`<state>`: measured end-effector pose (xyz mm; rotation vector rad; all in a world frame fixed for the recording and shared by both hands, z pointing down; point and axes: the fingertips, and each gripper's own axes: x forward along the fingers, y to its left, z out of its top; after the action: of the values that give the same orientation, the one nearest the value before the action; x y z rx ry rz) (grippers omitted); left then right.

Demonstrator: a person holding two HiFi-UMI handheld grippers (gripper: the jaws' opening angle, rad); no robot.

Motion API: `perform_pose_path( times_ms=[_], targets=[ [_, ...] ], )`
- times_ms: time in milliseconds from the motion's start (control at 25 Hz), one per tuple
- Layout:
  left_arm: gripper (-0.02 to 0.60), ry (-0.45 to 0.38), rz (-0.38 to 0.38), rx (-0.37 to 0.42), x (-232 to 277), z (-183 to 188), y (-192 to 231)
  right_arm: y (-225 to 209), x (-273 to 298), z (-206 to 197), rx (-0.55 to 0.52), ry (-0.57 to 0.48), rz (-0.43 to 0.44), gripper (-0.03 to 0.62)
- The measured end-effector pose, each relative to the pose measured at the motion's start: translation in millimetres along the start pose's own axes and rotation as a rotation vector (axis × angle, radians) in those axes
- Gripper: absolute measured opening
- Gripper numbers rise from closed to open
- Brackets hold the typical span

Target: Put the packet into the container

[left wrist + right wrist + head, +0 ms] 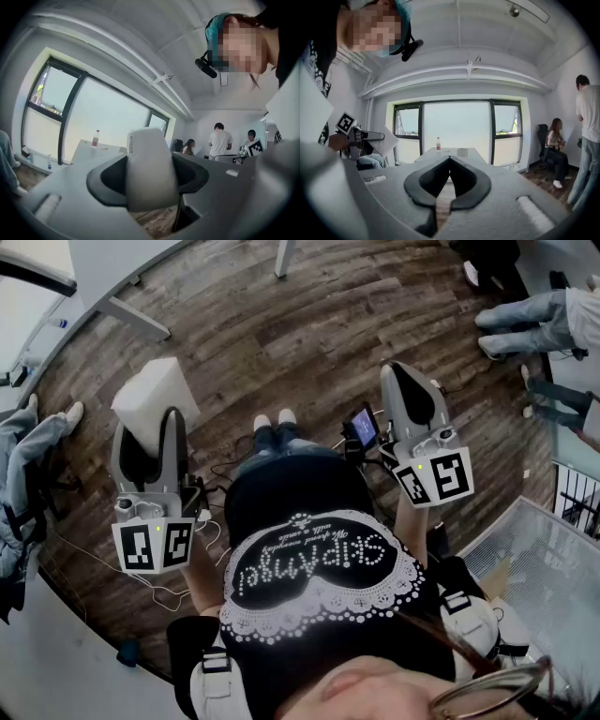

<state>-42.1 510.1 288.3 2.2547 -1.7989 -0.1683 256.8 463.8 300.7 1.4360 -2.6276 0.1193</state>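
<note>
The step in hand looked like the carry: the packet [155,395] was already picked up and sat in the air, clamped between the jaws of the left gripper [156,439], well above the wooden floor [281,324] and in front of the person's body. The left gripper view showed the jaws spread wide around its white, rounded body, with the pads pressed against both sides. The right gripper [412,395] was held level beside it, near but apart, with its jaws closed tip to tip and nothing between them. No container could be picked out with certainty. A small white box [462,152] stood on a far table [476,155] by the window, next to a bottle [438,143], and it might have been the target, though that was a guess. The next move probably called for walking or reaching to the container, bringing the packet over its opening, and only then parting the jaws. By count there were one packet, two grippers, one bottle and one box. Three people [219,140] showed in the background of the left gripper view.
</note>
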Motion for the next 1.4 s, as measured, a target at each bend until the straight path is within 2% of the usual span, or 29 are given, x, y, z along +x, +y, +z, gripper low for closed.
perform_pose_path(
  times_ms=[560,760,1040,1240,1400],
  targets=[
    [0.267,-0.007,0.01,0.011,7.1,3.4,-25.8,-21.8,-7.8,1.3,0.007,0.003,0.024,0.002],
    [0.267,-0.007,0.005,0.028,22.0,-2.3,-47.3,-36.8,-9.0,-3.7,0.052,-0.015,0.073,0.002],
    [0.267,0.013,0.002,0.101,38.5,-26.6,-76.8,-63.2,-11.8,-23.8,-0.042,0.026,0.008,0.002],
    [0.267,0.021,-0.027,0.075,54.1,-32.2,-77.3,-74.4,-0.7,-18.4,-0.042,0.019,-0.016,0.002],
    [0.267,0.019,-0.035,0.069,68.9,-27.4,-57.8,-70.4,22.8,-13.0,-0.035,0.018,-0.029,0.002]
  ],
)
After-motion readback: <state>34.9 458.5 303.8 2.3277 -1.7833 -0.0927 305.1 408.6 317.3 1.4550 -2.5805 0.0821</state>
